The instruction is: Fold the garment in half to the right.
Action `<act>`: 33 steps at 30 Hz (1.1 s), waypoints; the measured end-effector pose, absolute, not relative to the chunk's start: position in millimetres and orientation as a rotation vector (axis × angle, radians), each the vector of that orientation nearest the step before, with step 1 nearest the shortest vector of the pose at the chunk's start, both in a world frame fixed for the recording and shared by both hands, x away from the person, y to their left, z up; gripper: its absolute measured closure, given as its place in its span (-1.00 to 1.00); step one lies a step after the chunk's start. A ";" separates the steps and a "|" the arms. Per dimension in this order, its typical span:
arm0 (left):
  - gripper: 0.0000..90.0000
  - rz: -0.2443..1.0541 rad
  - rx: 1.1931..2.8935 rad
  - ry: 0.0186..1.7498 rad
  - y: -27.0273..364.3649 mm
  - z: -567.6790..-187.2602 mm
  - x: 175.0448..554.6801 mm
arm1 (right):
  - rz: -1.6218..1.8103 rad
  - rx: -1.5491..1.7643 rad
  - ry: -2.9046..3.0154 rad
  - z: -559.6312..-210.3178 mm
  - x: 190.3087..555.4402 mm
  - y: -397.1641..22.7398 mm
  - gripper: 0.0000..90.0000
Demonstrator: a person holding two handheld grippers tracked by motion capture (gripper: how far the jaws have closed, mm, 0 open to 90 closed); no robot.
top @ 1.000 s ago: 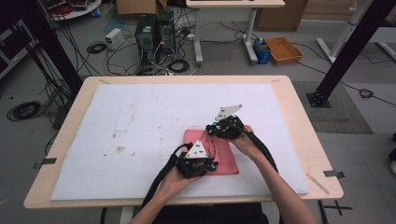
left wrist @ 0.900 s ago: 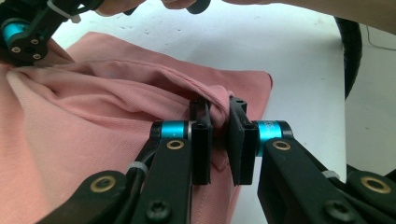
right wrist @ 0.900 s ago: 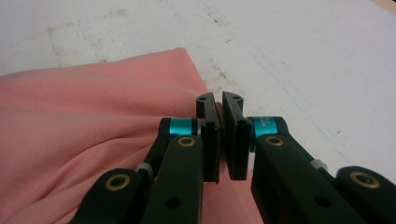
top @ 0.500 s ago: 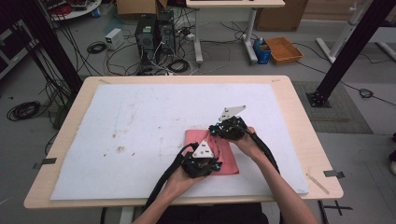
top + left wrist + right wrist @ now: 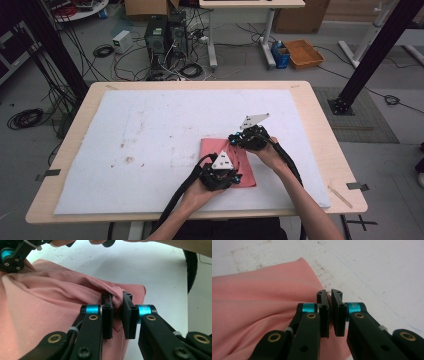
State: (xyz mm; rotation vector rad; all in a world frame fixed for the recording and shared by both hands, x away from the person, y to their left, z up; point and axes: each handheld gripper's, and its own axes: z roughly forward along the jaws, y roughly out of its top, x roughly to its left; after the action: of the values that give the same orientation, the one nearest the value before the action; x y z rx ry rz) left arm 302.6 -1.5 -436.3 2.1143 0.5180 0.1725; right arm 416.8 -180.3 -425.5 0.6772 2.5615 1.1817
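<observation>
The high view looks forward and down over the white-covered surface (image 5: 150, 130). Both gripper views sit close behind their jaws, sharing the pink folded cloth (image 5: 50, 315).

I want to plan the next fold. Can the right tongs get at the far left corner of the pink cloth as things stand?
Probably not at once: the right tongs are shut on the pink cloth at its edge, and must first let go. The white mat beside it looks free.
</observation>
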 end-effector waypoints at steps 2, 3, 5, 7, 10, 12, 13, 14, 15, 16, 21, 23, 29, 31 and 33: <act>0.78 0.172 2.114 0.518 -3.2 -436.4 302.8 | 1.181 0.679 2.558 -425.4 416.6 -181.7 0.90; 0.78 0.171 2.110 0.521 -4.5 -436.7 302.6 | 1.180 0.684 2.553 -425.5 416.5 -182.6 0.89; 0.78 0.171 2.115 0.517 -6.0 -437.1 302.5 | 1.187 0.694 2.549 -425.8 416.4 -185.2 0.88; 0.77 0.171 2.120 0.515 -7.3 -437.7 302.2 | 1.197 0.706 2.555 -426.4 417.3 -188.2 0.87; 0.76 0.171 2.119 0.511 -8.7 -437.9 302.3 | 1.197 0.729 2.547 -427.0 418.1 -192.0 0.83; 0.74 0.164 2.115 0.506 -10.1 -438.0 302.0 | 1.203 0.748 2.542 -427.1 419.2 -194.3 0.80; 0.72 0.162 2.115 0.501 -11.0 -438.0 301.9 | 1.207 0.753 2.540 -427.1 419.8 -195.7 0.78; 0.69 0.158 2.109 0.497 -12.1 -438.0 301.7 | 1.208 0.761 2.537 -426.9 420.1 -197.0 0.77; 0.66 0.151 2.106 0.490 -13.4 -437.8 301.5 | 1.211 0.767 2.533 -426.9 420.4 -198.4 0.76; 0.63 0.150 2.097 0.490 -15.6 -437.9 300.7 | 1.214 0.771 2.529 -427.0 421.0 -200.0 0.75; 0.53 0.137 2.105 0.463 -25.4 -438.4 299.5 | 1.202 0.813 2.508 -427.7 423.4 -208.3 0.74; 0.52 0.122 2.105 0.450 -28.5 -438.6 298.7 | 1.187 0.835 2.494 -428.0 424.5 -212.2 0.74; 0.37 0.146 2.094 0.415 -25.7 -426.6 292.3 | 1.226 0.887 2.443 -424.2 427.1 -224.6 0.63; 0.34 0.172 2.083 0.429 -22.1 -422.1 291.5 | 1.263 0.891 2.424 -419.6 425.3 -226.3 0.57; 0.26 0.213 2.092 0.455 -19.2 -420.9 292.5 | 1.297 0.890 2.414 -415.4 423.2 -225.9 0.52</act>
State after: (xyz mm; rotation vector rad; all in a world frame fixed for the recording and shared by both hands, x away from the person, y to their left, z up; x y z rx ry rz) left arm 292.5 -19.2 -420.9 2.0922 0.4547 0.2127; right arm 423.2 -225.9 -415.4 0.8897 2.4140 1.2974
